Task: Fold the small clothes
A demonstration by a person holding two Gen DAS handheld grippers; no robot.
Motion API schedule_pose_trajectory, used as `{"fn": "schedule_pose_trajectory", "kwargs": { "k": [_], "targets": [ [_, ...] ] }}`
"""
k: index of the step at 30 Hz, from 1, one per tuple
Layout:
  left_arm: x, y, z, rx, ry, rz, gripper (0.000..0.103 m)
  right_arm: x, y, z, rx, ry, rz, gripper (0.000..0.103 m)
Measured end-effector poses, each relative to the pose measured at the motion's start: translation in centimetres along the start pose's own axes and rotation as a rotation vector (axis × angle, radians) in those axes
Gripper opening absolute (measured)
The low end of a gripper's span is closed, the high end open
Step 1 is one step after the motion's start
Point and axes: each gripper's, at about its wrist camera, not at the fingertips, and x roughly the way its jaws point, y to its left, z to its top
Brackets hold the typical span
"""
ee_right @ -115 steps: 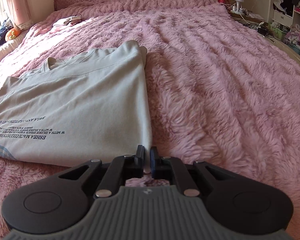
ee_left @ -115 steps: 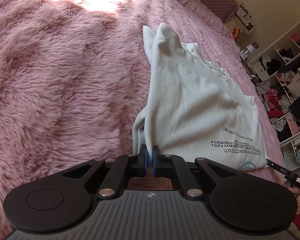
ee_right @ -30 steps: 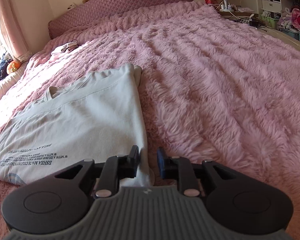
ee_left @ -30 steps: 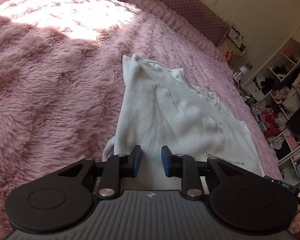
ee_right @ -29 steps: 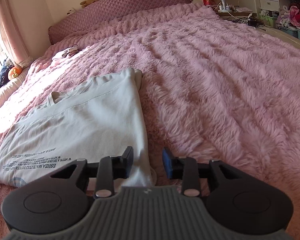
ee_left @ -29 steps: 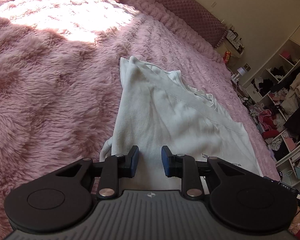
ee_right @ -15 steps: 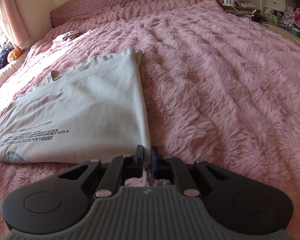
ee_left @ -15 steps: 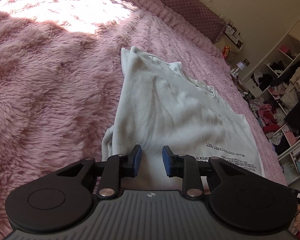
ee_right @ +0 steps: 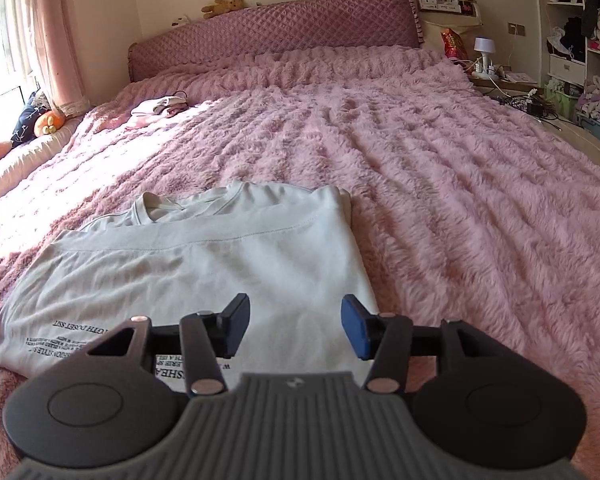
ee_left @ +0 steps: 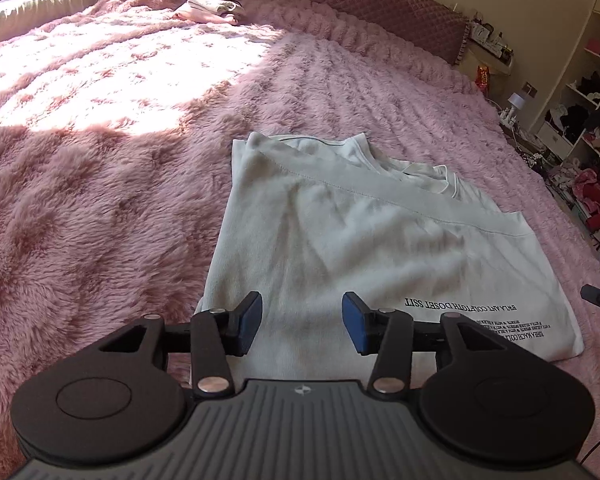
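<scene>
A white T-shirt (ee_left: 364,248) with black lettering lies folded in half on the fluffy pink blanket (ee_left: 100,184); it also shows in the right wrist view (ee_right: 220,264). My left gripper (ee_left: 302,322) is open and empty, held just above the shirt's near left corner. My right gripper (ee_right: 296,326) is open and empty above the shirt's near right corner. The tip of the right gripper (ee_left: 598,302) shows at the right edge of the left wrist view.
A small folded pink garment (ee_right: 158,110) lies near the quilted headboard (ee_right: 276,44). Pillows and an orange plush (ee_right: 48,122) sit by the window. Cluttered shelves (ee_left: 588,128) and a bedside ledge with a lamp (ee_right: 484,52) stand on the right.
Both grippers let go of the shirt's corners and opened wide. Both have pulled up and back, and the shirt now lies flat on the blanket.
</scene>
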Motion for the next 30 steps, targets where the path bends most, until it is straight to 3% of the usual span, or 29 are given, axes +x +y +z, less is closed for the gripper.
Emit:
{"fn": "schedule_pose_trajectory", "kwargs": {
  "k": [5,9,15,20,30],
  "targets": [
    [0.5,-1.6,0.0,0.057,-0.005,0.064,0.071,3.6,5.6,3.5,-0.067,-0.023,0.053,0.061],
    [1.4,-1.5,-0.3,0.04,0.015,0.097,0.074,7.4,9.2,5.9,-0.16,-0.001,0.051,0.064],
    [3.3,-0.5,-1.4,0.012,0.067,0.119,0.075,13.8,12.1,9.1,-0.175,0.022,-0.003,0.069],
    [3.9,-1.2,-2.4,0.073,0.044,0.132,0.089,18.4,14.4,10.6,-0.241,0.0,-0.069,0.069],
    [4.2,-1.3,-2.6,0.085,0.042,0.131,0.09,27.8,17.6,10.4,-0.391,0.082,-0.208,0.069]
  ]
}}
